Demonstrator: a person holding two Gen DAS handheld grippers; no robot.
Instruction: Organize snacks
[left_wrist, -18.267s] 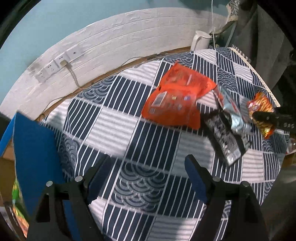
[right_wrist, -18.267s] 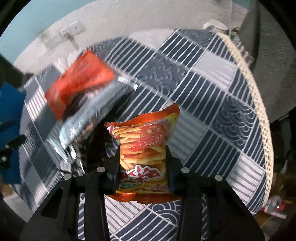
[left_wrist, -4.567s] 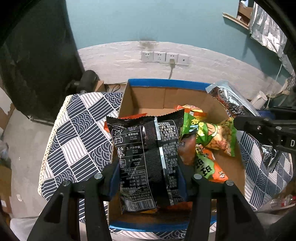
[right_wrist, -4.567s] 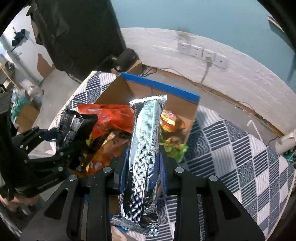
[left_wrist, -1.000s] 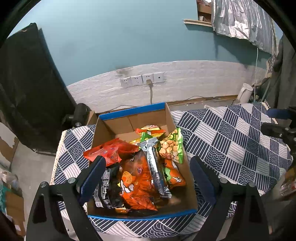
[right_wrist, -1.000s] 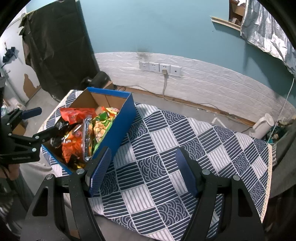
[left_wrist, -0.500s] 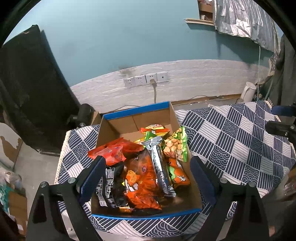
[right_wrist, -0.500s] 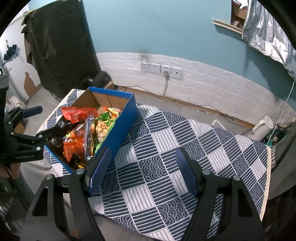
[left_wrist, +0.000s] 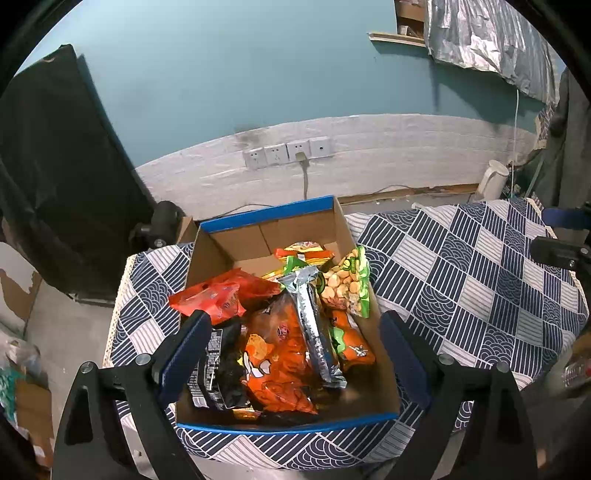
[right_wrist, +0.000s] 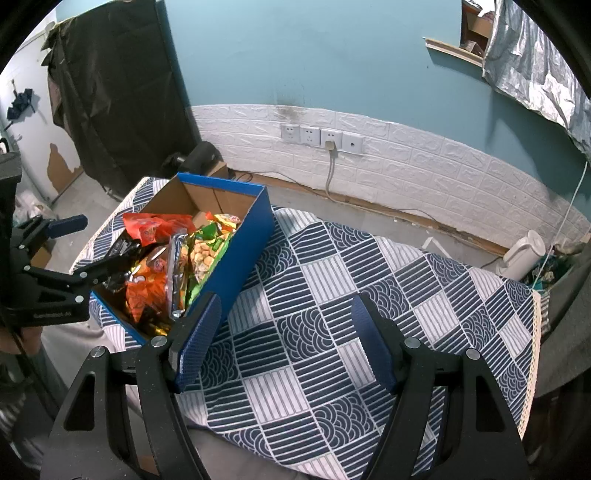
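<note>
A blue-edged cardboard box (left_wrist: 273, 216) stands at the left end of the table and also shows in the right wrist view (right_wrist: 251, 236). It holds several snack bags: a red bag (left_wrist: 218, 293), an orange bag (left_wrist: 277, 358), a silver bag (left_wrist: 312, 325), a green bag (left_wrist: 347, 288) and a black bag (left_wrist: 218, 373). My left gripper (left_wrist: 295, 350) is open and empty, held high above the box's near end. My right gripper (right_wrist: 284, 343) is open and empty, high above the cloth to the right of the box.
A blue and white patterned tablecloth (right_wrist: 369, 295) covers the table. A white kettle (right_wrist: 524, 254) stands on the floor by the wall at the far right. Wall sockets (right_wrist: 321, 138) with a plugged cable are behind. A black curtain (right_wrist: 118, 92) hangs at the left.
Both grippers have drifted slightly; the box sits a little further right in each view. Both stay open and empty. The snacks in the box have not moved.
</note>
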